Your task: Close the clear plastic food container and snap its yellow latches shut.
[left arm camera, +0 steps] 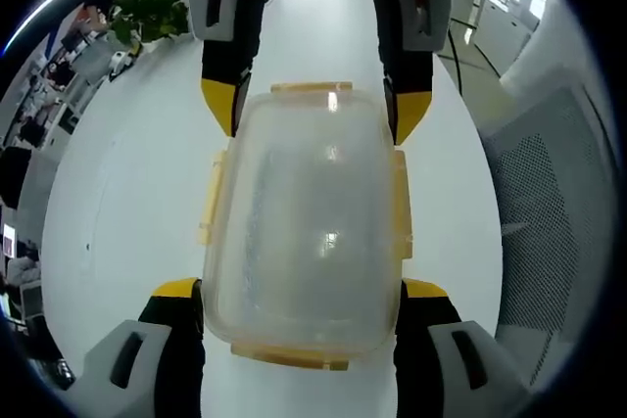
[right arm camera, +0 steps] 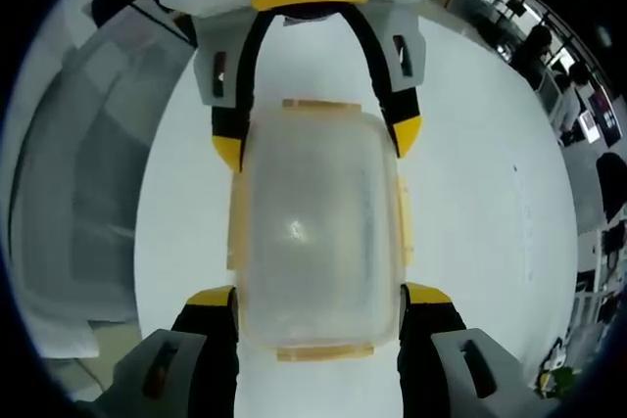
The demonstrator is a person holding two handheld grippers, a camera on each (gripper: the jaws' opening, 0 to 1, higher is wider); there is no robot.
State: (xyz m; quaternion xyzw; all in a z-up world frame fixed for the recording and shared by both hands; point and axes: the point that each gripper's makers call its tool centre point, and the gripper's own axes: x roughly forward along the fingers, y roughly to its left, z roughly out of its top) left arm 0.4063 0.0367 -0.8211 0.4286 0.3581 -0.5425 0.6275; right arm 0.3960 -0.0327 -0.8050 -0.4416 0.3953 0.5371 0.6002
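Box (left arm camera: 304, 222) sits on white worktop (left arm camera: 127, 203), lid on. Left gripper (left arm camera: 302, 305) and right gripper (right arm camera: 318, 305) squeeze box ends from opposite sides, keeping it still. Yellow latches (left arm camera: 210, 201) look unsnapped.

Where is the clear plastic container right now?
The clear plastic food container with yellow latches lies on the white table, centred between the left gripper and the right gripper opposite.

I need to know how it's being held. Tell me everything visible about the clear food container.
The clear plastic container is a rounded rectangle with a cloudy, see-through lid on it and yellow latches along all four sides. It sits on a white table, bracketed at opposite ends by the left gripper and right gripper, jaws at its corners. Whether the latches are snapped can't be told.
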